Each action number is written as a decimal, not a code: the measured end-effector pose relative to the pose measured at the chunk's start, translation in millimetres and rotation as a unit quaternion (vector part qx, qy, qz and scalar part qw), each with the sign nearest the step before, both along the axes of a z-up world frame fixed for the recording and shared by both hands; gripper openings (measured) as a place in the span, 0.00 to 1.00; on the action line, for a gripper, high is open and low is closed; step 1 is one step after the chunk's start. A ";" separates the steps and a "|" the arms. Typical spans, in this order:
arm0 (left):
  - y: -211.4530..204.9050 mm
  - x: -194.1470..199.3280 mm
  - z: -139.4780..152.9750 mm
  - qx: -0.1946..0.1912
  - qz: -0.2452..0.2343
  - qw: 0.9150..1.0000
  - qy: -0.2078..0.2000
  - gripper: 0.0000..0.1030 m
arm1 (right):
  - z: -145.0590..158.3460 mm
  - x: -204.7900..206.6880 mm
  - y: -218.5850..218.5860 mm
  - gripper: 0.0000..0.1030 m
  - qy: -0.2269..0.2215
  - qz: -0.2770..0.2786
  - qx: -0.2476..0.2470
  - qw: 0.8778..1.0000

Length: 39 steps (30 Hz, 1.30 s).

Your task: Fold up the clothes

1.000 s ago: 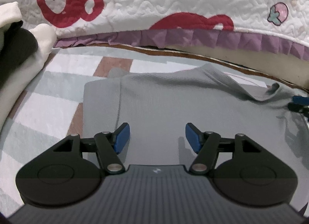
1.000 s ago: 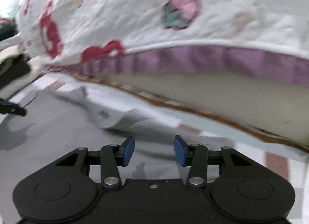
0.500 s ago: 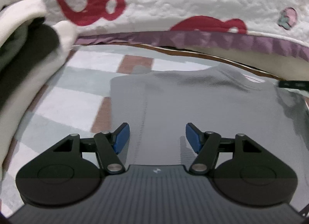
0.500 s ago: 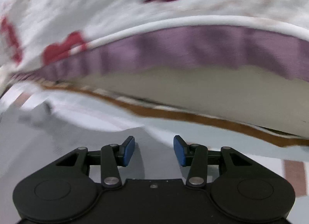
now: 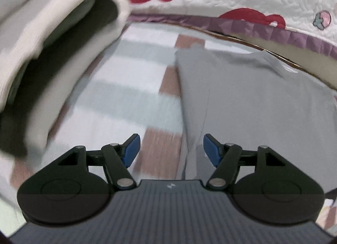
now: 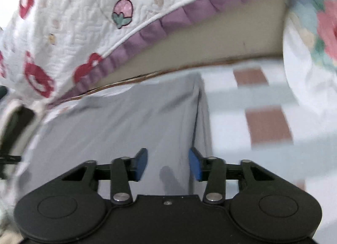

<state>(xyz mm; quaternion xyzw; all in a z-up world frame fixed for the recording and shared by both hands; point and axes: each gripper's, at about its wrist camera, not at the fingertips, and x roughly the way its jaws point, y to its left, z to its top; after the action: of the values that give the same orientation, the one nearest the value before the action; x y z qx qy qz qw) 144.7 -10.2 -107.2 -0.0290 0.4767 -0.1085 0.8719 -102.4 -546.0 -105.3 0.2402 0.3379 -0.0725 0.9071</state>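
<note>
Across the middle of both wrist views lies a grey garment point(image 5: 248, 100), spread flat on a checked sheet point(image 5: 118, 96) of pale blue, white and brown squares. Seen from the left wrist, the garment fills the centre and right of the frame, its left edge running down toward the left gripper point(image 5: 169, 150). That gripper is released, its blue pads wide apart, holding nothing, poised over the garment's left edge. Seen from the right wrist, the garment fills the centre and left, its right edge folded over, and the right gripper point(image 6: 168, 165) is likewise released and empty above it. Behind the garment, along the top of both frames, hangs a white quilted cover point(image 6: 88, 22) with red bears and a purple frill. At upper left of the left view sits a blurred stack of folded clothes point(image 5: 48, 50), white and dark.
</note>
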 end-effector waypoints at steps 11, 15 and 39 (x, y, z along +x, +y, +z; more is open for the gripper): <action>9.4 -29.4 -23.8 -0.039 -0.029 0.997 0.056 0.64 | -26.7 -28.4 22.6 0.56 0.064 -0.025 -0.049 0.996; -11.6 -36.1 -33.8 0.013 -0.073 0.996 0.047 0.64 | -38.2 -33.0 16.4 0.52 0.043 -0.042 -0.022 0.998; -51.5 -65.0 23.1 0.040 -0.135 0.987 -0.082 0.47 | -37.9 -75.9 -1.8 0.52 0.016 -0.156 0.147 0.977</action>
<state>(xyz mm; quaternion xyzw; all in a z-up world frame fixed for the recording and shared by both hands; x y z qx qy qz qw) 79.7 -61.7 -84.1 0.0793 0.4074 -0.2080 0.8857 -178.3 -547.8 -143.2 0.4193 0.3176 -0.1661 0.8341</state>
